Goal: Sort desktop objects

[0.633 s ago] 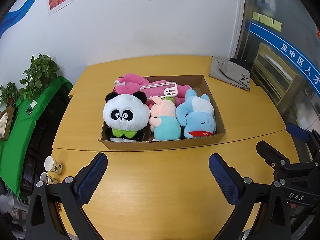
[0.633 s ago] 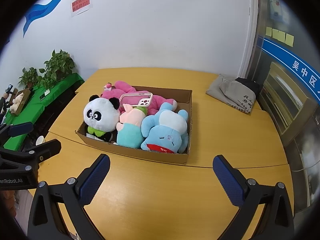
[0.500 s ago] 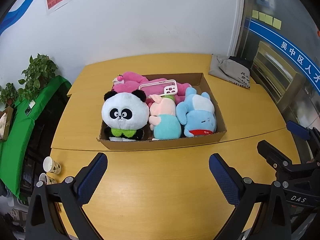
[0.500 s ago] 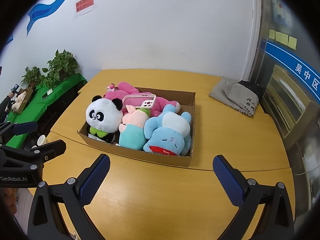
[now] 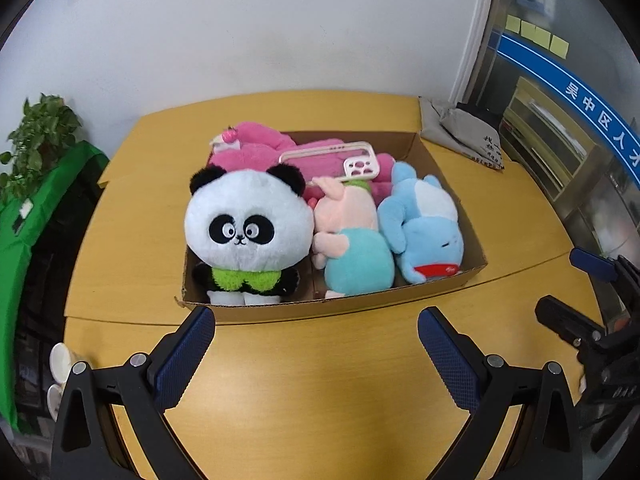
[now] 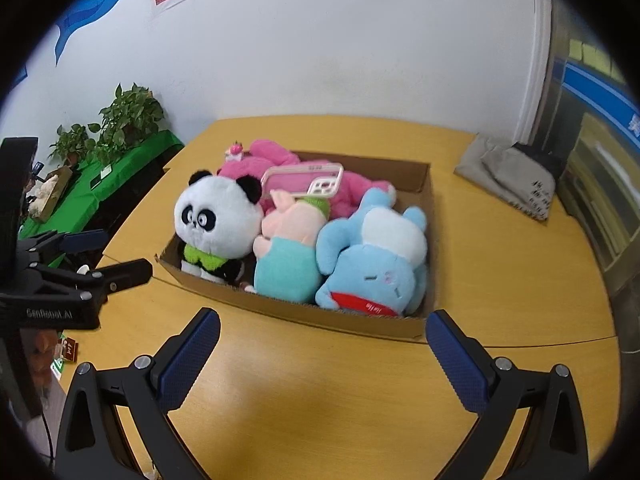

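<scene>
left gripper (image 5: 316,332) gaping wide and holding nothing, cardboard box (image 5: 320,307) of plush toys sitting just above it at frame centre, right gripper (image 6: 322,334) likewise spread wide, empty

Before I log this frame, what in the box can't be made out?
- Pink plush: face and shape hidden in both views by the panda and phone case.
- Pig plush: face turned down in both views.
- Cardboard box floor: covered by the toys.
- Red tag lettering on the blue elephant: too small, blurred in the right wrist view.
</scene>
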Demonstrator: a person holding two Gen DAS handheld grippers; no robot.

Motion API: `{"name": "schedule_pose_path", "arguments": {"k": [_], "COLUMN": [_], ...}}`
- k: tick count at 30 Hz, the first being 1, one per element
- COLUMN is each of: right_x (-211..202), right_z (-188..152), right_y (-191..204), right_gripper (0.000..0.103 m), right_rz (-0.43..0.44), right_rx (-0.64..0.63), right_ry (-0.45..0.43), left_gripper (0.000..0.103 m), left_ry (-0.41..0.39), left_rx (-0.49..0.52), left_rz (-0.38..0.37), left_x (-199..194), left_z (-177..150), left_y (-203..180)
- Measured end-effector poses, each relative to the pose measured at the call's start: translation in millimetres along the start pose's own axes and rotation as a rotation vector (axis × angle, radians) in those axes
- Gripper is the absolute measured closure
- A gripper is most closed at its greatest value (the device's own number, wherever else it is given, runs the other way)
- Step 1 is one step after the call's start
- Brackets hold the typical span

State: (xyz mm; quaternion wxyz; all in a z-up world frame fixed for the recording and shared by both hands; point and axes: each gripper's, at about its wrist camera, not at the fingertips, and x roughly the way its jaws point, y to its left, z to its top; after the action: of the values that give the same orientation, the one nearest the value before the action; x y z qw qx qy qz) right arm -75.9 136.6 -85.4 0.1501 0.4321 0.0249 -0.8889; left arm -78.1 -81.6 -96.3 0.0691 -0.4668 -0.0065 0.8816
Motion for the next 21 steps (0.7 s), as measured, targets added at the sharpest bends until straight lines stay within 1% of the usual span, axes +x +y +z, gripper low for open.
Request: {"name": "schedule_pose_path", "arguments": {"k": [3, 6, 10, 13, 16, 21], "right_x": [35.4, 67.2, 106.1, 121.9, 127.4, 127.7], "right_z": [-24.7, -55.1, -97.7, -123.7, -143.4, -170.1], "right_y": [-15.8, -35.1, -58.5, -81.5, -104.4, -136.0], "right_gripper": [0.0, 0.0, 0.0, 0.0, 0.0, 0.0], "right_rz": [-0.002, 0.014, 0.038, 0.041, 0.037, 0.074], "right_rx": [-0.003, -0.032, -0.15, -0.2, -0.233, -0.28], "right_ry": [0.062, 0.108, 0.163, 0.195, 0.191, 0.171], "left_gripper": [0.0, 0.0, 0.0, 0.0, 0.0, 0.0], "left_ry": [0.03, 0.051, 0.068, 0.079, 0.057, -0.004], "left_rx": [0.012, 0.015, 0.022, 0.033, 0.072, 0.094], "left_rz": [-0.011, 0.021, 0.057, 0.081, 0.077, 0.026], "left_x": [39.6, 81.3, 119.3, 144.2, 149.2, 141.6], "left_z": [-23.4, -60.8, -108.0, -141.2, -164.4, -189.2], "left_y": [34.0, 70.5, 106.5, 130.1, 139.3, 150.1]}}
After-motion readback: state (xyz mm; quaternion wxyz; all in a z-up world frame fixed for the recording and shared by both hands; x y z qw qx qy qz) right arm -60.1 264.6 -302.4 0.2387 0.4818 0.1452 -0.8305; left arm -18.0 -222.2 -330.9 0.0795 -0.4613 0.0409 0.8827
